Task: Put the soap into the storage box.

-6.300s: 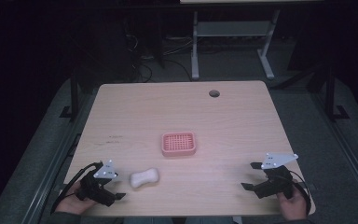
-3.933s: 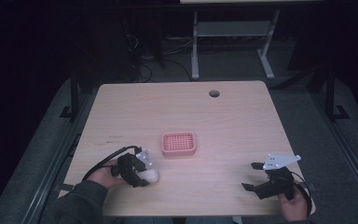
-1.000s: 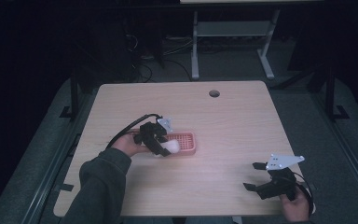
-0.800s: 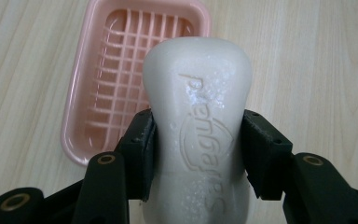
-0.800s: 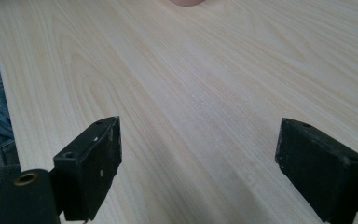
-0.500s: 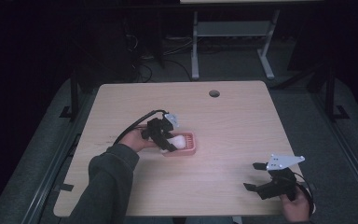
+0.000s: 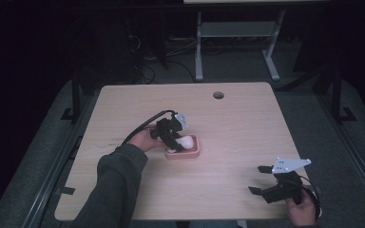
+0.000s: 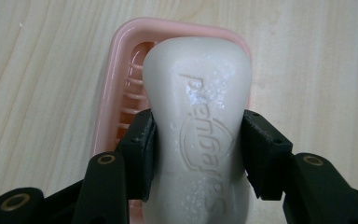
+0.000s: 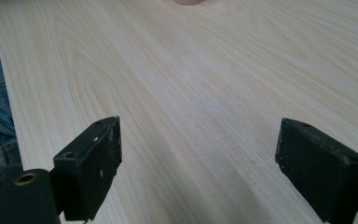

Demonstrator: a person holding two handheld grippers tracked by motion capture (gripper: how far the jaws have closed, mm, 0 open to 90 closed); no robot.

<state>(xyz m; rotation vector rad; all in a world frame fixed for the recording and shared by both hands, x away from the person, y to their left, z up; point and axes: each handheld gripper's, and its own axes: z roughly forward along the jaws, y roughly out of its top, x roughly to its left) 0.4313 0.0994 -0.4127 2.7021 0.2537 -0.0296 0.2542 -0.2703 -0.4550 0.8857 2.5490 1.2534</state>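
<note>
The soap bar (image 8: 199,135) is off-white, smooth and rounded, waisted in the middle, with embossed lettering and a damp sheen. The left gripper (image 8: 196,154) clamps its sides over the pink slatted plastic soap dish (image 8: 116,93) on the pale wood-grain table (image 7: 237,123). The right gripper (image 9: 198,168) is spread wide, holding nothing.

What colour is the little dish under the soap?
Pink. The dish shows best in the left gripper view.

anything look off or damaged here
Nothing stands out. The left gripper holds the white soap bar squarely over the pink soap dish; the bar's surface has a wet sheen, with no visible cracks or spills.
</note>
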